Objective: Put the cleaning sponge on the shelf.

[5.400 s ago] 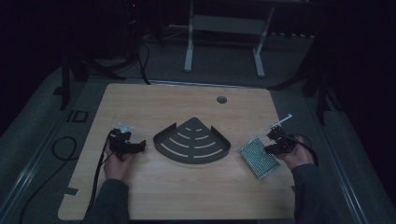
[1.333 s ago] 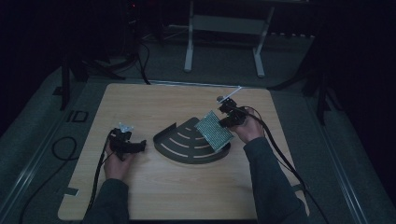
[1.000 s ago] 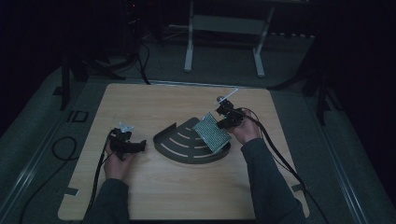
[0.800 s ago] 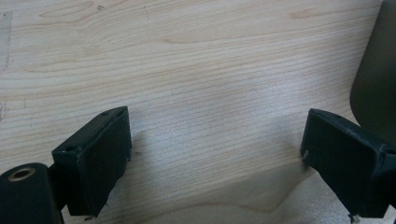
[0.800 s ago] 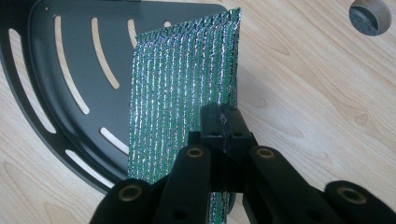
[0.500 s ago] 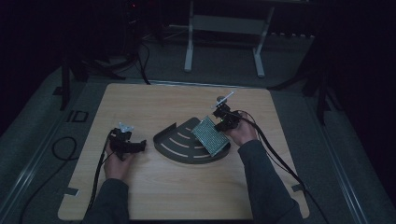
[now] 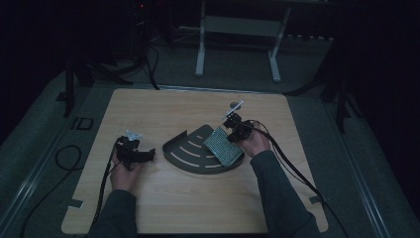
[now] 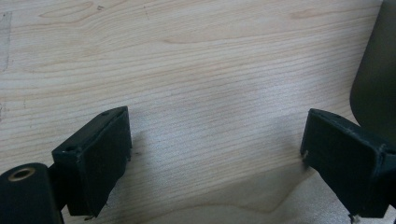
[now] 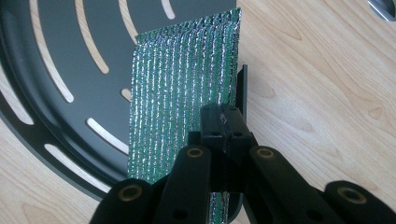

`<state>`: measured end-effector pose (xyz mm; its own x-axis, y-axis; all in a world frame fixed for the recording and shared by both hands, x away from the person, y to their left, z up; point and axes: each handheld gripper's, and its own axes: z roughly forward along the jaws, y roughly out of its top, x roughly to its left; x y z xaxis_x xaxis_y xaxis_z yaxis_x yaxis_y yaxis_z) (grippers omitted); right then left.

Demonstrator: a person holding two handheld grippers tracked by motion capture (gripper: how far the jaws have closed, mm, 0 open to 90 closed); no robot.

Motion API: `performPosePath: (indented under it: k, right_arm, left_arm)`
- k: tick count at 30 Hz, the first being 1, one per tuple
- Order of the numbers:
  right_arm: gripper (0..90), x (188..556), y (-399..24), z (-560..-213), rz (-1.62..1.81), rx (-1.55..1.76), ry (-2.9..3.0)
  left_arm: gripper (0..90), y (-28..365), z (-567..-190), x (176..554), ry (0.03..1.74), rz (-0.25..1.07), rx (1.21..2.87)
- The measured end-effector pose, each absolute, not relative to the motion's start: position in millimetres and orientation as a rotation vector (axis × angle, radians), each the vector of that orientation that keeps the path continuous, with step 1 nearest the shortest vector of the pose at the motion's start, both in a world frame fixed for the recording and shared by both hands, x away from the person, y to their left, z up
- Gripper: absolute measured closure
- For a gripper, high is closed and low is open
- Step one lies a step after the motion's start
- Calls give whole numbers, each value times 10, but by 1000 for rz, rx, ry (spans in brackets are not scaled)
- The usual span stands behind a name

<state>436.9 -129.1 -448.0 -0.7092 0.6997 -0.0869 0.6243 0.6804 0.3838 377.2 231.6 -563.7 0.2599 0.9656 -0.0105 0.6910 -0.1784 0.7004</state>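
Green-silver scouring pad (image 9: 182,88) is lying over the black slotted tray's (image 7: 190,153) right part, its long axis pointing away from my right gripper (image 9: 223,122), which is clamping its near edge. My left gripper (image 8: 215,158) is resting wide apart on the wooden table (image 7: 163,106), beside the tray.

I see a pale wooden counter (image 7: 163,106) with rounded corners. Near its centre lies a dark fan-shaped slotted tray (image 7: 190,153). At my 9 o'clock, the left tool (image 7: 141,154) rests on the wood.
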Motion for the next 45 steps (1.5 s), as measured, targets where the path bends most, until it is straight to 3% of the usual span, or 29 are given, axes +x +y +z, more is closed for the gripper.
performPosePath:
  k: [45]
  right_arm:
    - [892, 4438, -1211, -4710, 330, 1050, 2630]
  left_arm:
    - [93, 2317, -5636, 3773, 1496, 599, 1947]
